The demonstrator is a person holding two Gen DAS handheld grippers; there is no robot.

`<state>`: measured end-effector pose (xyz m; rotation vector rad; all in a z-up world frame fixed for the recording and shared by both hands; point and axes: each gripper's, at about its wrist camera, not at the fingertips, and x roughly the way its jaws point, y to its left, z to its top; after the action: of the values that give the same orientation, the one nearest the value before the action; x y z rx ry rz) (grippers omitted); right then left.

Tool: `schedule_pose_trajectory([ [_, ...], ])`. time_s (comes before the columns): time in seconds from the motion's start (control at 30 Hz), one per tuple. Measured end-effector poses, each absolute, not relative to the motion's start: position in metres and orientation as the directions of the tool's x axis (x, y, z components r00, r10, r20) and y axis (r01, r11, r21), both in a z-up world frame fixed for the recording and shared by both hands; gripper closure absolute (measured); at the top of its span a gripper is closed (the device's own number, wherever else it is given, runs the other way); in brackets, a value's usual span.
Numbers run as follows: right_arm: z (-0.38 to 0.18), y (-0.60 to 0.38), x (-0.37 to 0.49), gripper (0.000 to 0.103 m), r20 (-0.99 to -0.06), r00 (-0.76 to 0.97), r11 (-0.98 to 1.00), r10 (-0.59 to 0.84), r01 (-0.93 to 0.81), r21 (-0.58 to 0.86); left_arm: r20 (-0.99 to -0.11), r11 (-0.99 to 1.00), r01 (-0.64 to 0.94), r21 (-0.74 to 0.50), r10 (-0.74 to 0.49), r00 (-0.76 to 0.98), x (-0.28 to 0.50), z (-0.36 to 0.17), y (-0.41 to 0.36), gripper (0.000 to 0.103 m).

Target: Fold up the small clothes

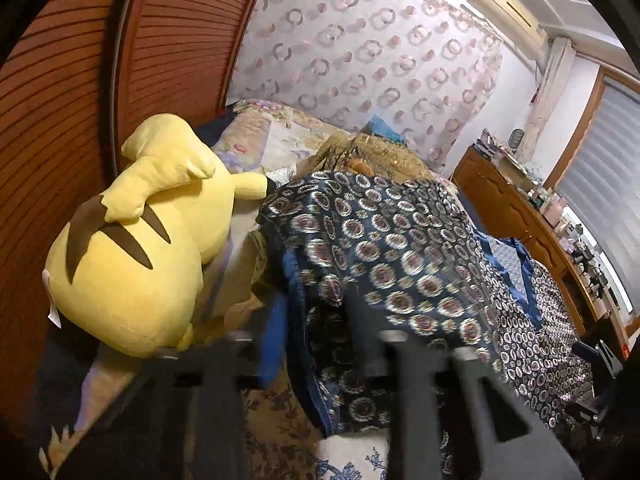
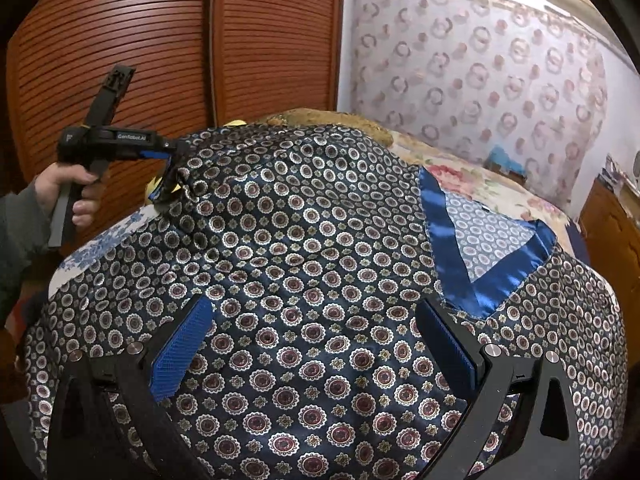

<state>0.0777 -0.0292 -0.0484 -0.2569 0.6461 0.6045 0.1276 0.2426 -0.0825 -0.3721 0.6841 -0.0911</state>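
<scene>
On the bed point(image 2: 472, 176) lies the dark patterned garment point(image 2: 304, 264), spread wide. At its far left edge the left gripper point(image 2: 170, 178) pinches a bunched corner. Nearer, the right gripper point(image 2: 316, 344) hovers above the cloth, jaws spread.

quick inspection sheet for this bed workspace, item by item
surface: bed with a floral cover, mostly hidden under the garment
job's things: navy patterned satin garment with a blue-trimmed V neckline, spread out, one edge bunched at the left
clutter: yellow plush toy lying beside the garment; gold-brown bedding heaped behind it
grippers: left gripper shut on the garment's bunched edge, held by a hand; right gripper open above the cloth, blue pads apart
cables: nothing seen
surroundings: slatted wooden doors, circle-patterned curtain, wooden dresser with small items, air conditioner, window blinds
</scene>
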Motion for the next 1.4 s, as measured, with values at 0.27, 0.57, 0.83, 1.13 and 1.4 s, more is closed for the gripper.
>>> schedule_pose_trajectory([
  [0.27,-0.045,-0.041,0.077,0.0,-0.622,0.652,0.813,0.434,-0.581,-0.043,-0.53,0.959,-0.018,-0.282,-0.14,0.836,0.106,-0.043,0.223,0.099],
  [0.57,-0.034,-0.075,0.084,0.0,-0.601,0.686,0.854,0.41,-0.52,-0.012,-0.46,0.969,0.116,-0.22,-0.208,0.863,0.105,0.012,0.17,0.1],
  [0.83,-0.026,-0.103,0.087,0.0,-0.585,0.713,0.881,0.387,-0.474,0.006,-0.489,0.963,0.216,-0.16,-0.267,0.83,0.129,0.022,0.111,0.099],
  [1.13,-0.027,-0.113,0.087,0.0,-0.581,0.721,0.889,0.378,-0.458,0.01,-0.487,0.954,0.272,-0.128,-0.3,0.821,0.121,0.029,0.086,0.069],
  [1.4,-0.027,-0.112,0.089,0.0,-0.58,0.725,0.888,0.372,-0.46,-0.005,-0.459,0.952,0.266,-0.151,-0.306,0.834,0.097,0.031,0.095,0.049],
])
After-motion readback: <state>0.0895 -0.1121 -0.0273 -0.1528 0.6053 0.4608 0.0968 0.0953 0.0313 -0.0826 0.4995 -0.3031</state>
